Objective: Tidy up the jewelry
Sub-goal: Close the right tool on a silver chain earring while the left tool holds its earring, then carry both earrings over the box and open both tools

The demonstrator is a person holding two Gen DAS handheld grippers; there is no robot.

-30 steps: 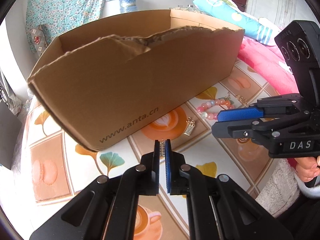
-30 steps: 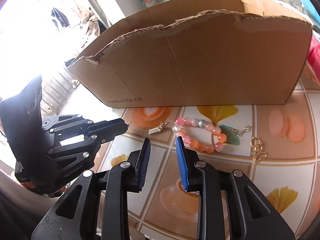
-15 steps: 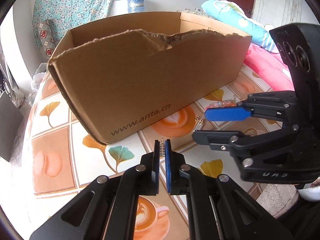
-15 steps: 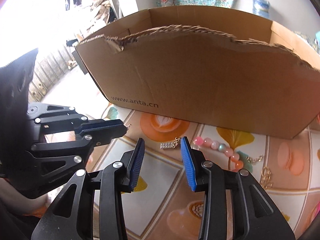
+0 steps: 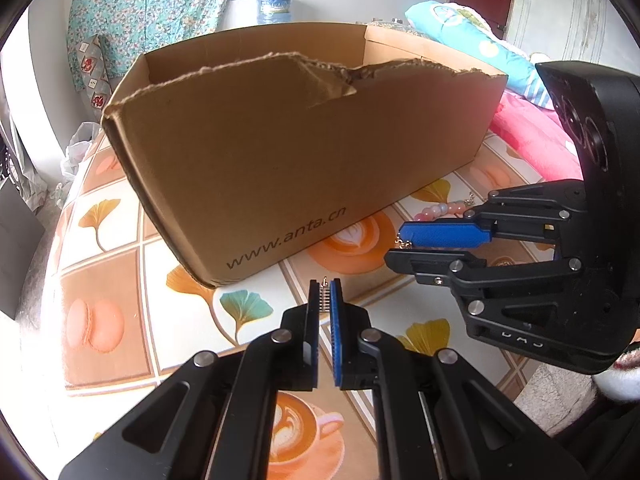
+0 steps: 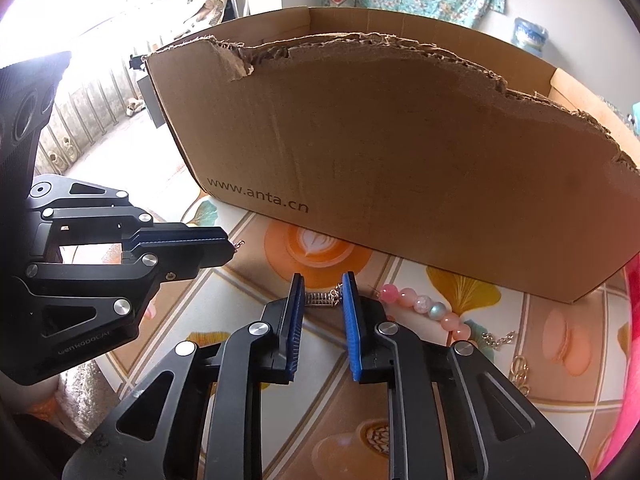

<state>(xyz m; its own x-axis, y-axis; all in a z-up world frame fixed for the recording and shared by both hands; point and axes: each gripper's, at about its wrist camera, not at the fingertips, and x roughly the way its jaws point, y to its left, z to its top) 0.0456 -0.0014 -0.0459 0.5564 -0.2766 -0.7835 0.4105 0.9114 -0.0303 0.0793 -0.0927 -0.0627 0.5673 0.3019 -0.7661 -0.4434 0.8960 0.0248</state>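
Cardboard box [image 5: 296, 160] with a torn front wall stands open-topped on the patterned tablecloth [image 5: 104, 280]; its inside is hidden. Left gripper [image 5: 325, 300] pinches a small spring-like earring [image 5: 325, 298]. Right gripper [image 6: 322, 300] has just been closing around a matching earring [image 6: 320, 299], beside the pink bead bracelet [image 6: 424, 308].

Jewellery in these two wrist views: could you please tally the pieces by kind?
small metal coil-shaped earrings: 2
pink beaded bracelet: 1
gold linked-ring piece: 1
Total: 4
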